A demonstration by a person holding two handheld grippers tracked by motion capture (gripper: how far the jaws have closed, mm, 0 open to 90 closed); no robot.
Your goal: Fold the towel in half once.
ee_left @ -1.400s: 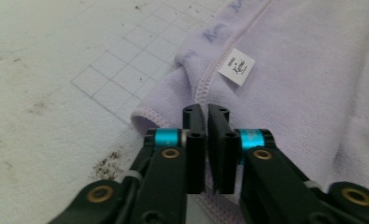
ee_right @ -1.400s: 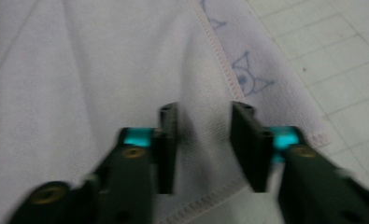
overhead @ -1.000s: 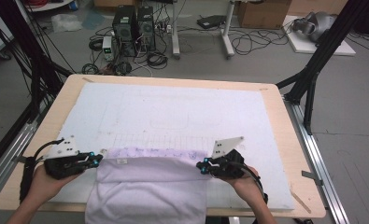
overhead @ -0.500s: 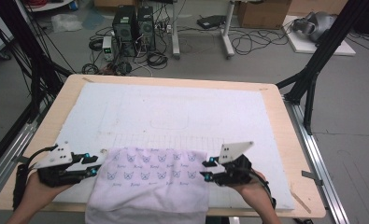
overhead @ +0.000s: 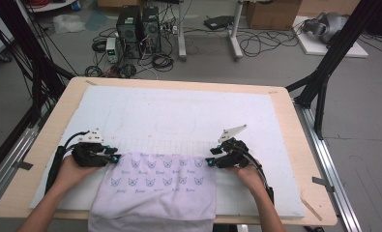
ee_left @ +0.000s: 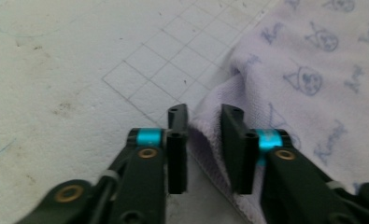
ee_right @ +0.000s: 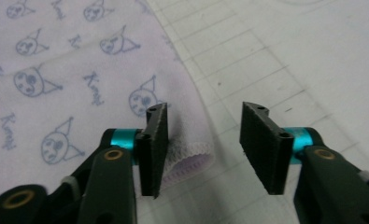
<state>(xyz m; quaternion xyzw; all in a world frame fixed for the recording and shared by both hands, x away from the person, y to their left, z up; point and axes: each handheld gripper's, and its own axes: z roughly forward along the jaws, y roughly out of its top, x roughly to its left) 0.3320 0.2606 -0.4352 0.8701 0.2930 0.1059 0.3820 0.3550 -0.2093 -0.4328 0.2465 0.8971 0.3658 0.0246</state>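
High view: towel (overhead: 157, 186) flatter, tools apart.

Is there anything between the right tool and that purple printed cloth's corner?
Nothing visible. The right tool stands open straddling the cloth's lace-edged corner, with only bare white mat beside it.

A white foam mat (overhead: 179, 111) marked with a faint grid covers most of the pale wooden table (overhead: 304, 159), leaving a bare wood border all round it. Beyond the far edge, on the grey floor, two black computer towers (overhead: 139, 24) stand side by side amid a tangle of dark cables (overhead: 256, 43), with a cardboard box (overhead: 271, 12) further right and a white board (overhead: 331, 41) carrying a grey bundle near the corner. Black frame struts (overhead: 324, 72) rise at both sides of the table, and a metal rail (overhead: 331, 174) runs along its right edge.
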